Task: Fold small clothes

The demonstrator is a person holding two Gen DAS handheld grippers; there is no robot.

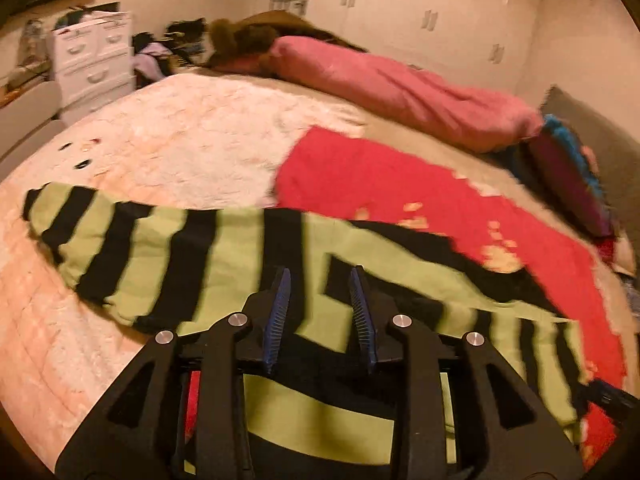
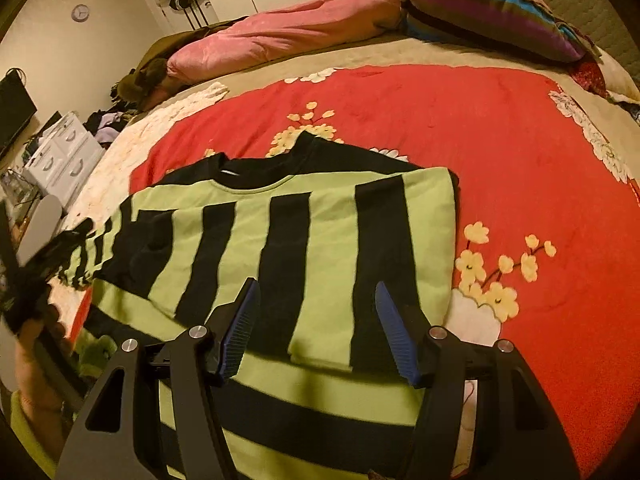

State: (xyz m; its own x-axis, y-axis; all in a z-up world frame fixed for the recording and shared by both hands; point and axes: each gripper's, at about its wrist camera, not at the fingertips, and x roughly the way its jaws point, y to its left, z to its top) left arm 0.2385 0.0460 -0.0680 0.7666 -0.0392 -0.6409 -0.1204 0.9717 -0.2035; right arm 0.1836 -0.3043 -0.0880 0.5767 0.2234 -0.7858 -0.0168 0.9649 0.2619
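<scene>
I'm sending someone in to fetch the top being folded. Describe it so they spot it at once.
Start at the big bed and find the red flowered blanket on it. On that blanket's near side lies the striped top, flat, collar pointing toward the pink duvet. It is the only thing there with broad lime-green and black stripes.

A wide bed (image 2: 400, 52) carries everything. A red flowered blanket (image 2: 400, 120) covers its middle, beside a pale fluffy cover (image 1: 180, 140). The green-and-black striped sweater (image 2: 304, 232) lies flat across both. Along the far edge rest a pink duvet (image 2: 288, 28) and what looks like a striped pillow (image 2: 480, 12).
</scene>
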